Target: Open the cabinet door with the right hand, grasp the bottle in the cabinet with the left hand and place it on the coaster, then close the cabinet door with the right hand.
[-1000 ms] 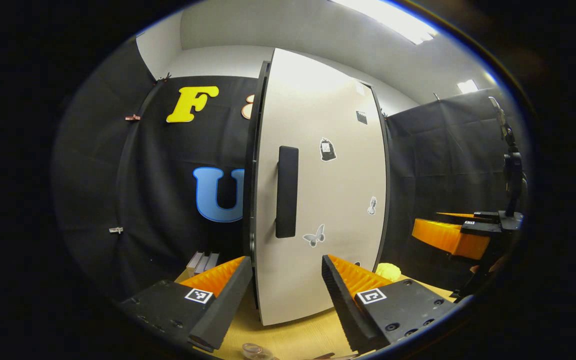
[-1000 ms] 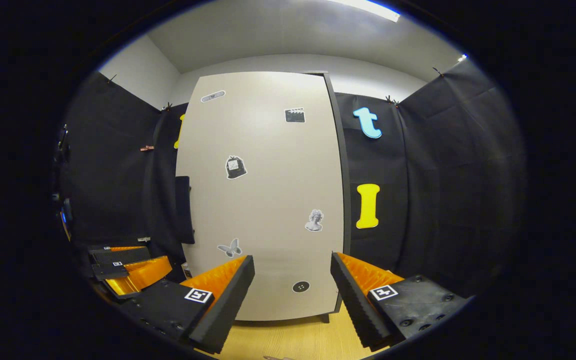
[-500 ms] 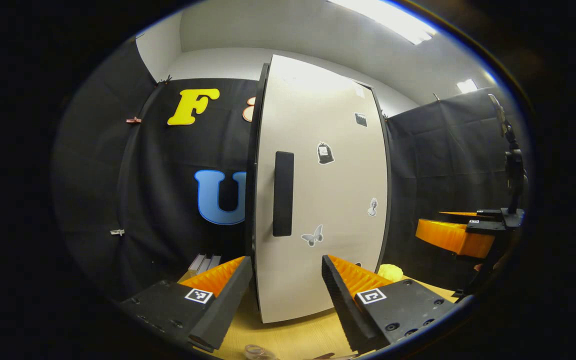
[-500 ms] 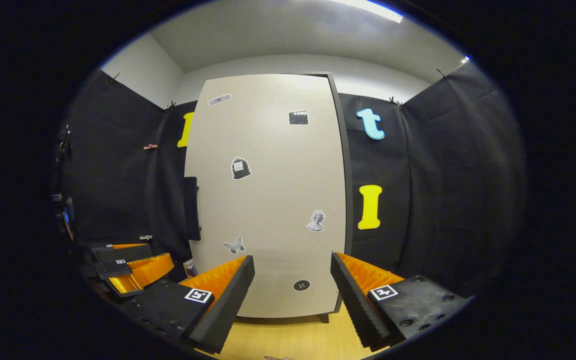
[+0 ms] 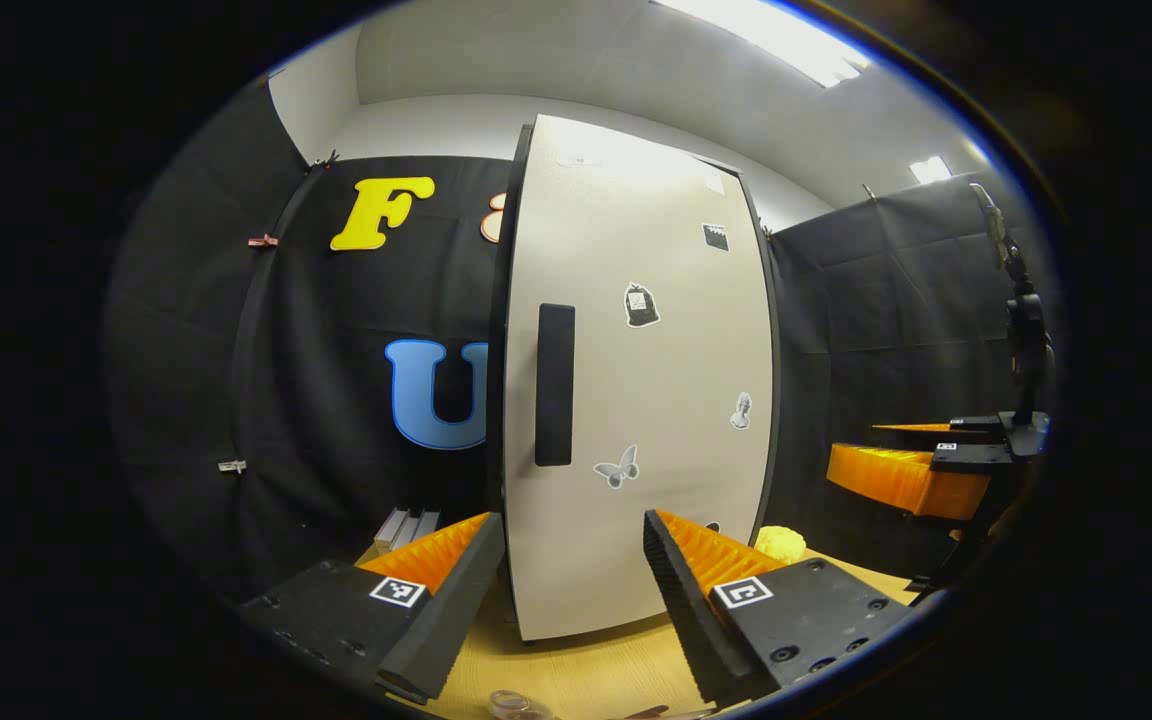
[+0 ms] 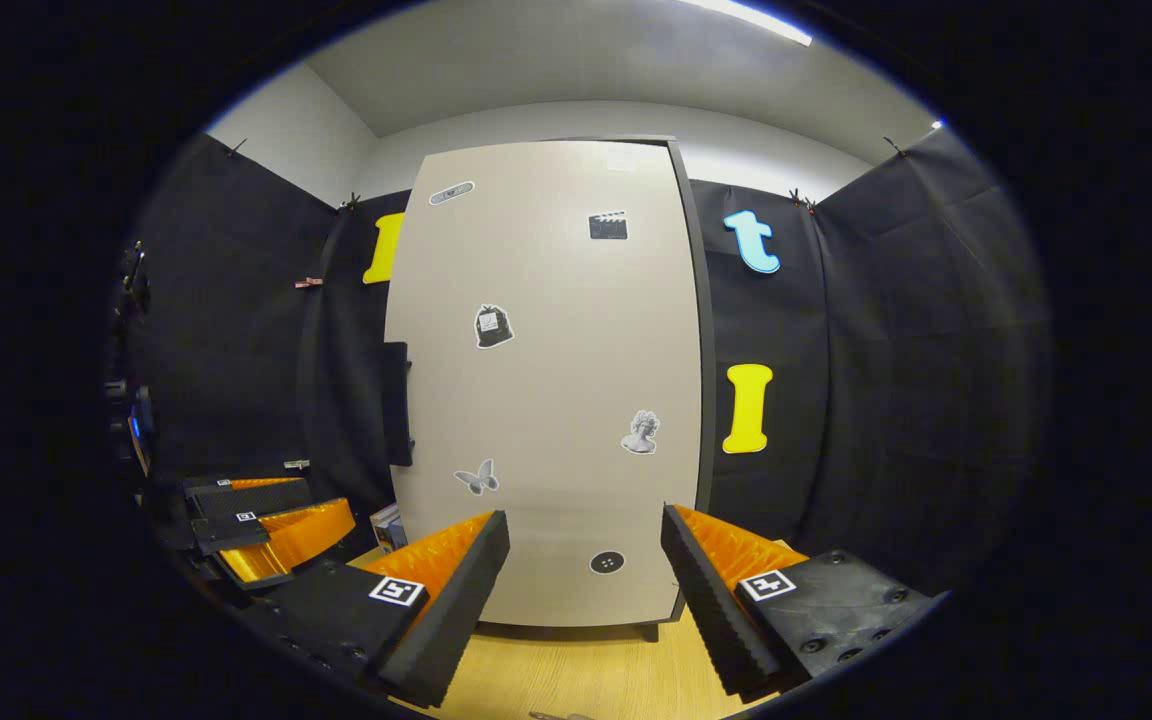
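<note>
Both views have drifted slightly since a second ago, so the cabinet door [image 6: 546,380] sits a touch differently in frame; it looks shut. Going left to right: the left gripper [image 5: 561,590] hangs over the tabletop [image 5: 586,670], jaws apart and empty, facing the door's dark handle [image 5: 554,385]. The right gripper [image 6: 581,590], jaws also apart and empty, faces the door front, the handle [image 6: 396,402] well to its left. The bottle is hidden, presumably inside. A careless reach could miss the handle or bump the left gripper.
</note>
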### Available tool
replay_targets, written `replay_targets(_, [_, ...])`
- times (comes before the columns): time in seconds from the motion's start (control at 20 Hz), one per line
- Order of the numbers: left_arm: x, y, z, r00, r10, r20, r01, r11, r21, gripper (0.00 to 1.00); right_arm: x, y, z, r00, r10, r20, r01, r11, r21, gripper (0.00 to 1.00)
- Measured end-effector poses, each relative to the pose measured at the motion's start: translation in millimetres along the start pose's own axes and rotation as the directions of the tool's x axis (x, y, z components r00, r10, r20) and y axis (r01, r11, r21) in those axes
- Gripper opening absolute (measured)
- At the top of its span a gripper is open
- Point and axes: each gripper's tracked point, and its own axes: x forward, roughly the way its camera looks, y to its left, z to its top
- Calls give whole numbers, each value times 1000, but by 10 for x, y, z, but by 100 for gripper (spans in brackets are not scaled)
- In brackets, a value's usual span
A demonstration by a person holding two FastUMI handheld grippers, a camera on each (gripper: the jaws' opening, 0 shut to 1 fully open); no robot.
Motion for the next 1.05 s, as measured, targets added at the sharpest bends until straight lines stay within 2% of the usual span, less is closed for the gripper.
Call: replay_targets(1.05, [5,-25,19,1000,-25,7,25,1000,5,89,-14,76,1,1000,19,1,-19,997,-70,98])
